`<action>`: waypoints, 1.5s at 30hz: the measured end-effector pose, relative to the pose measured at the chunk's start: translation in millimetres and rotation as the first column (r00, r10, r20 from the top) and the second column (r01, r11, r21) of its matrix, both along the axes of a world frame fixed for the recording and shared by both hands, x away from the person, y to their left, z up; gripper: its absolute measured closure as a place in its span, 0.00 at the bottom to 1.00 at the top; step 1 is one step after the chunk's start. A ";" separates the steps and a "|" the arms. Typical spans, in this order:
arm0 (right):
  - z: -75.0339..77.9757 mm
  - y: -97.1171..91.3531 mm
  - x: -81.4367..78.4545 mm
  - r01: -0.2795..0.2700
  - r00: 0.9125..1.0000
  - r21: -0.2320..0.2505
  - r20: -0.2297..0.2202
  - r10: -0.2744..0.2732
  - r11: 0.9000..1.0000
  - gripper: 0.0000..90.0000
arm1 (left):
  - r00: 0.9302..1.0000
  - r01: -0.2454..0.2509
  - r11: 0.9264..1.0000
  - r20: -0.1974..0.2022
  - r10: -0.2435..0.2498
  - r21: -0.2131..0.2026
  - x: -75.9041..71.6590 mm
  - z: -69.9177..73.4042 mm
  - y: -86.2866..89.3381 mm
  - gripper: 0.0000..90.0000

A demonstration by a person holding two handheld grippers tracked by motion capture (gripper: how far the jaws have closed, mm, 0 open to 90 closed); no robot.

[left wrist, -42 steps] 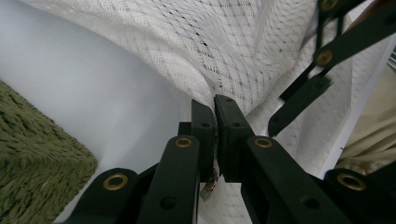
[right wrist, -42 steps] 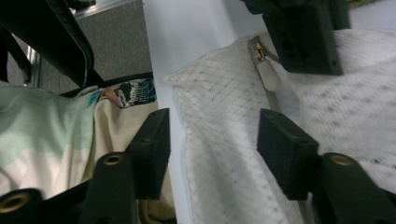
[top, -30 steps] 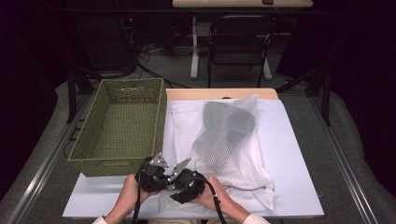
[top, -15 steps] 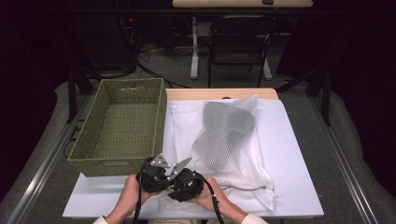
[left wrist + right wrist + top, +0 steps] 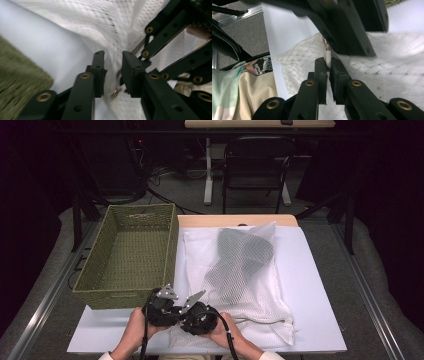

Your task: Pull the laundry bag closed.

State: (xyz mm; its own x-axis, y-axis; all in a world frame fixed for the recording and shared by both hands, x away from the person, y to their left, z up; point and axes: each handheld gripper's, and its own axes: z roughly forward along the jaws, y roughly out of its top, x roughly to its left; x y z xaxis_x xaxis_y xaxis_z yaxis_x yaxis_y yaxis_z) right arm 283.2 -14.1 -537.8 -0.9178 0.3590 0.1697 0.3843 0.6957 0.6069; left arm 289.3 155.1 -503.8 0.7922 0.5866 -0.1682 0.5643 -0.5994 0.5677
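A white mesh laundry bag (image 5: 250,295) lies on the white table cover (image 5: 315,285), with a grey garment (image 5: 240,257) inside it. Both grippers meet at the bag's near left corner. My left gripper (image 5: 112,56) has just been opening. Its jaws stand apart, with mesh and a metal zipper pull (image 5: 116,92) loose between them. My right gripper (image 5: 327,61) has just been closing and is pinched shut on a small white zipper tab (image 5: 327,55) at the bag's edge. In the high view the left gripper (image 5: 172,314) and right gripper (image 5: 189,319) sit side by side, each held in a hand.
A green wicker basket (image 5: 130,255) stands at the left on the table, its near wall just beyond the left gripper. A chair (image 5: 255,165) and table legs stand on the floor behind. The table's near edge lies under the person's wrists.
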 end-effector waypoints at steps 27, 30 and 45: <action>3.5 -7.1 8.8 -0.007 0.998 0.045 -0.061 0.010 0.999 0.94 | 0.998 0.056 0.998 -0.006 -0.057 -0.024 -7.6 -2.1 -5.3 0.97; 2.9 -8.0 8.5 0.005 0.997 0.040 -0.083 -0.002 0.999 0.95 | 0.998 0.057 0.998 -0.003 -0.057 -0.024 -8.8 -1.9 -6.4 0.98; 3.6 -12.6 12.0 0.032 0.992 0.000 -0.121 -0.032 0.999 0.95 | 0.997 0.070 0.997 0.019 -0.070 -0.011 -11.4 0.0 -6.1 0.98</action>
State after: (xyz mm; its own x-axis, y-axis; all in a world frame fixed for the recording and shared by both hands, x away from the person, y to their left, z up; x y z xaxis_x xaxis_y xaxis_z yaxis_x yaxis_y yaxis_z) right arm 295.2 -26.7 -534.1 -0.8787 0.3871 0.2794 0.4767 0.6810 0.5559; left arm 277.9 149.0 -503.8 0.8345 0.5274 -0.1599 0.5105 -0.6306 0.5845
